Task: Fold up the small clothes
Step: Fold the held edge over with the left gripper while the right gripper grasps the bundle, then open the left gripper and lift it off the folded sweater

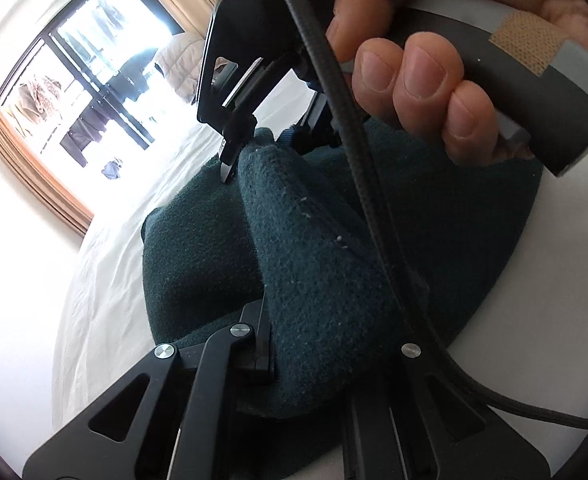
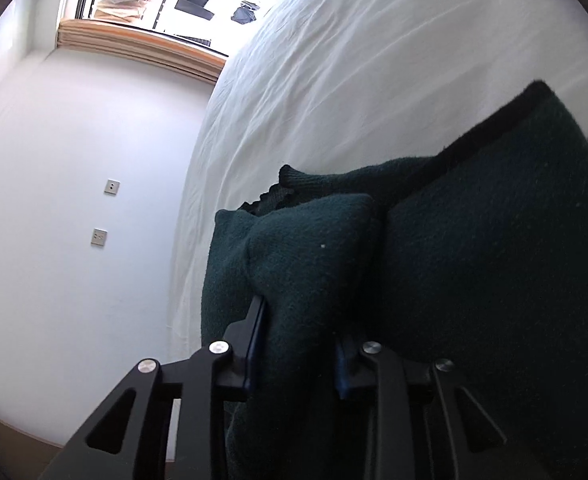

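A dark green fleece garment (image 1: 198, 248) lies bunched on the white bed sheet (image 1: 106, 280). My left gripper (image 1: 282, 320) is shut on a raised fold of it; cloth drapes over and hides its right finger. In the left wrist view, my right gripper (image 1: 262, 148) bites the far edge of the same fold, held by a person's hand (image 1: 414, 72). In the right wrist view, my right gripper (image 2: 298, 332) has a thick fold of the garment (image 2: 494, 260) filling the gap between its pads, which press on it.
The white bed sheet (image 2: 374, 60) spreads beyond the garment. A black cable (image 1: 366, 184) runs across the cloth. A window with a tan curtain (image 1: 34, 168) and a white wall with sockets (image 2: 112, 188) border the bed.
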